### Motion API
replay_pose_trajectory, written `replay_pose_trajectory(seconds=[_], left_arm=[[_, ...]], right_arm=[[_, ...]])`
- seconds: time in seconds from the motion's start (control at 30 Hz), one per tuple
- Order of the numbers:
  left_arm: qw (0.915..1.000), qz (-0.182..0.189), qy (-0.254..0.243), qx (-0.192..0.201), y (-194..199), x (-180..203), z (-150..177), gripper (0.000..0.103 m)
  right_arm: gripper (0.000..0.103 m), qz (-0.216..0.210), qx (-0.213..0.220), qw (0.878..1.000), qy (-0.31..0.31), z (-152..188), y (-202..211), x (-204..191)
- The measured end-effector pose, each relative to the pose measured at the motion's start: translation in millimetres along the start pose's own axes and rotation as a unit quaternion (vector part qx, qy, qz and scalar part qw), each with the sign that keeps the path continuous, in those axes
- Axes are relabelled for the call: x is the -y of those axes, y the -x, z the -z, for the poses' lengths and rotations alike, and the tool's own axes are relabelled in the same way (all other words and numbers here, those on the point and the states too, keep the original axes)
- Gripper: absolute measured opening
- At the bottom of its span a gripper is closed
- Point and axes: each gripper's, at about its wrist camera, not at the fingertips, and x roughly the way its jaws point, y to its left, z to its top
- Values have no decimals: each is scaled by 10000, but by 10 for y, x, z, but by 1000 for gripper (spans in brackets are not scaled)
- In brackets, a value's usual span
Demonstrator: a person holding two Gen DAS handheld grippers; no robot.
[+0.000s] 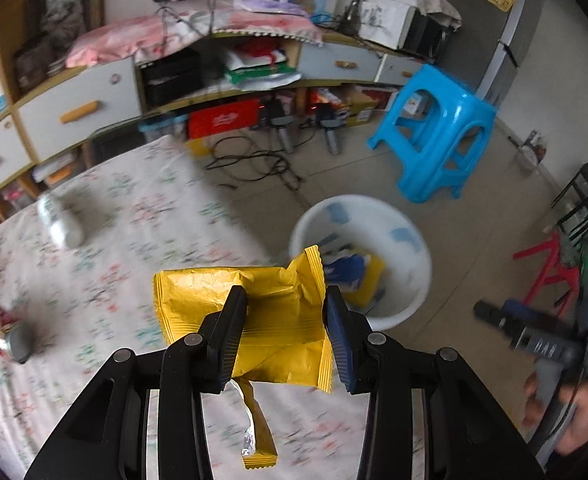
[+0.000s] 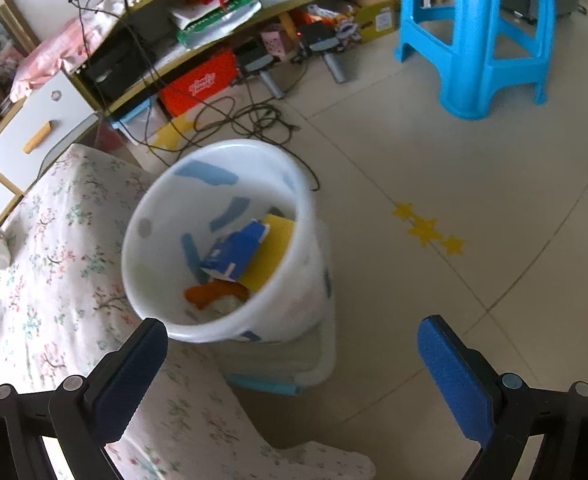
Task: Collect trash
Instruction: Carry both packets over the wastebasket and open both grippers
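My left gripper (image 1: 286, 300) is shut on a crumpled yellow snack wrapper (image 1: 210, 292) and holds it above the floral tablecloth (image 1: 134, 208), near the table's right edge. A white trash bin (image 1: 406, 280) stands on the floor past that edge; it also shows in the right wrist view (image 2: 294, 184), holding blue, yellow and orange scraps. My right gripper (image 2: 294, 336) is open and empty, just in front of the bin's rim. It shows at the right of the left wrist view (image 1: 534, 336). A white bottle (image 1: 60, 220) and a red-and-silver wrapper (image 1: 2, 332) lie on the table.
A blue plastic stool (image 1: 434, 132) stands on the tiled floor beyond the bin. Cables (image 1: 254, 160) and boxes lie by a low cabinet (image 1: 74, 112) at the back. A red stool (image 1: 550, 268) is at the right.
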Motion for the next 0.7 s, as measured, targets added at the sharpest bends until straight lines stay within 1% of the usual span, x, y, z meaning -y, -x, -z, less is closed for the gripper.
replay_pose_trajectory(seconds=[0.13, 0.3, 0.43, 0.47, 0.5, 0.53, 0.57, 0.6, 0.63, 0.67, 0.7], left_arm=[[9997, 195, -136, 57, -96, 303, -123, 42], [9980, 358, -455, 265, -133, 663, -283, 42], [9962, 571, -542, 381, -162, 805, -370, 42], [9957, 665, -525, 374, -187, 822, -387, 43], [9952, 768, -505, 344, -218, 826, -397, 47], [9945, 882, -491, 296, -251, 830, -402, 47], [9945, 882, -483, 281, -280, 839, -403, 56], [9953, 792, -492, 262, -302, 843, -402, 74], [9964, 638, -505, 239, -325, 839, -400, 81], [9971, 492, -509, 262, -327, 830, -389, 83], [9974, 429, -509, 260, -328, 814, -377, 83]], right_arm=[[102, -3, 19, 10000, -72, 23, 46, 140], [102, -15, 58, 9998, -196, 46, 106, 282], [102, 26, 138, 9996, -229, 54, 154, 355], [102, 36, 153, 9996, -236, 56, 168, 371], [102, 43, 164, 9995, -250, 57, 180, 387], [102, 39, 166, 9995, -262, 47, 180, 399], [102, 33, 172, 9995, -279, 50, 189, 408], [102, 33, 178, 9994, -286, 51, 195, 417], [102, 41, 187, 9994, -288, 54, 205, 417], [102, 49, 194, 9994, -281, 56, 213, 414], [102, 59, 204, 9994, -262, 57, 221, 410]])
